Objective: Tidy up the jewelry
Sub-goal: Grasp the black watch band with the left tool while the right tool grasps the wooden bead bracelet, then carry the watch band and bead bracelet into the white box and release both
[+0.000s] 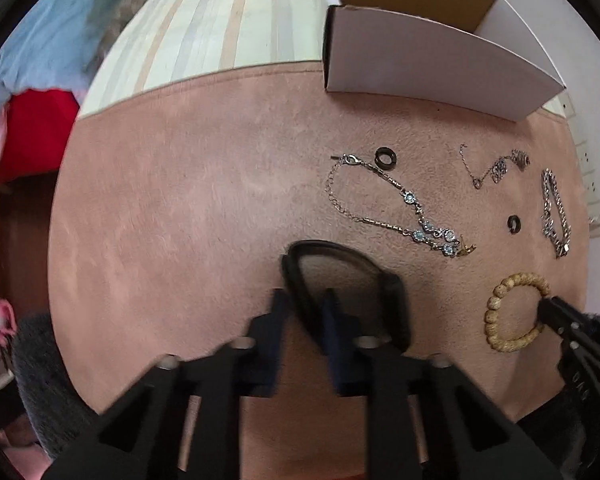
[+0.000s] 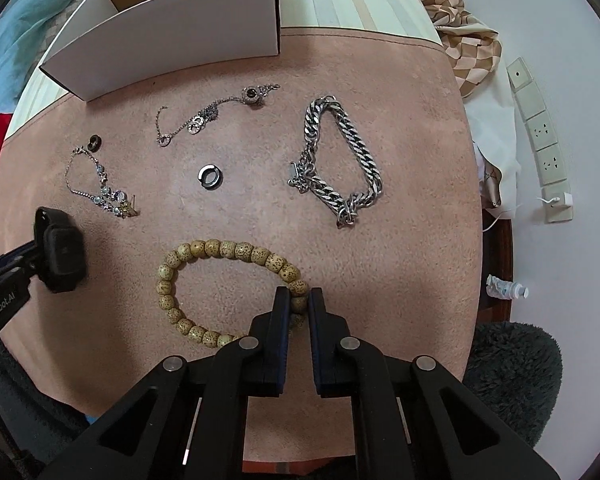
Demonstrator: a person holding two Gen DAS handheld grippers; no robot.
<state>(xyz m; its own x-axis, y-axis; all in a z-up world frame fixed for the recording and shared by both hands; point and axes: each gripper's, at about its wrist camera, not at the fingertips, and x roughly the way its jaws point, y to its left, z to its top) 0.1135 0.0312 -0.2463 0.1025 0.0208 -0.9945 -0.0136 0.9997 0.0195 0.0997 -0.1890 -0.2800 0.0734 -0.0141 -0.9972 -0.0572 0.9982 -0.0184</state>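
Note:
My left gripper [image 1: 305,300] is shut on the strap of a black smartwatch [image 1: 380,280], held just over the pink mat; it also shows in the right wrist view [image 2: 62,256]. My right gripper [image 2: 299,300] is shut on a wooden bead bracelet [image 2: 204,248] lying on the mat; the bracelet also shows in the left wrist view [image 1: 500,312]. Loose on the mat lie a blue-stone bracelet [image 2: 104,190], a thin pendant chain [image 2: 204,114], a heavy silver chain bracelet [image 2: 340,160], a dark ring [image 2: 209,177] and a second dark ring [image 2: 95,143].
An open white cardboard box [image 2: 172,36] stands at the mat's far edge, on a striped cloth [image 1: 204,28]. A wall with sockets [image 2: 540,132] is to the right, with a checked cloth [image 2: 464,44] beside it. A grey fuzzy seat [image 2: 512,372] is at near right.

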